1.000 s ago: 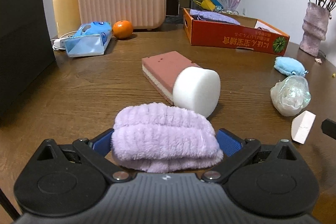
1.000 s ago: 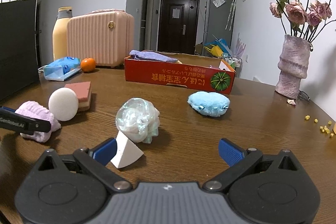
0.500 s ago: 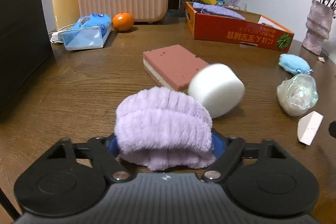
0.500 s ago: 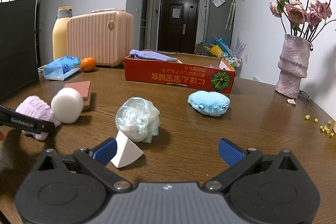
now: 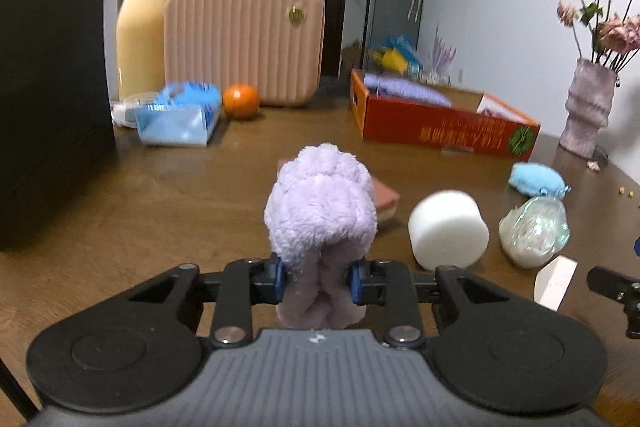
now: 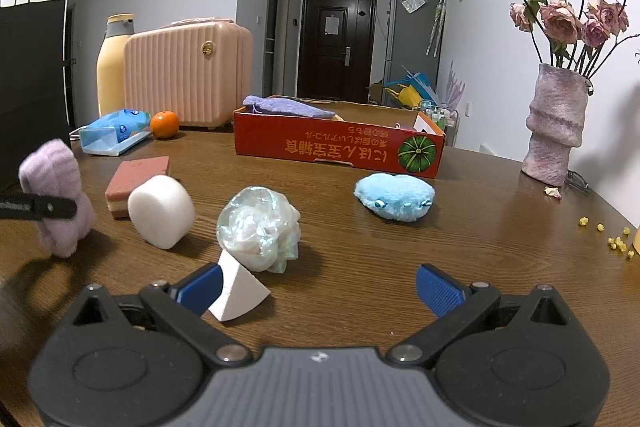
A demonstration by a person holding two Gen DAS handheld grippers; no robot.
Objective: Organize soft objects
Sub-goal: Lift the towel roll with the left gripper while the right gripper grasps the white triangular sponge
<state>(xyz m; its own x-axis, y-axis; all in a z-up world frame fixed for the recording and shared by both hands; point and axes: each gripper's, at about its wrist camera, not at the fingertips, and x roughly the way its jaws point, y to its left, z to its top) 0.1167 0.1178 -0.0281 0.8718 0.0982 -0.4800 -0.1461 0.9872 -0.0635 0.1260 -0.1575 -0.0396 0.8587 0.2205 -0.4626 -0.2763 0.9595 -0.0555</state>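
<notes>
Lilac plush roll (image 5: 321,211) in left gripper (image 5: 319,285)

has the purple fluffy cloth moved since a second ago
Yes. The purple cloth, pinched in the left claw, has risen off the table; in the right wrist view it now sits higher against the unmoved white foam cylinder.

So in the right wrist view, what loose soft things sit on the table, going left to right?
Pink sponge → white foam cylinder → iridescent plastic ball → blue plush.

Lilac plush (image 5: 321,203) – red box (image 6: 338,147) – ribbed pink case (image 6: 188,77)
</notes>
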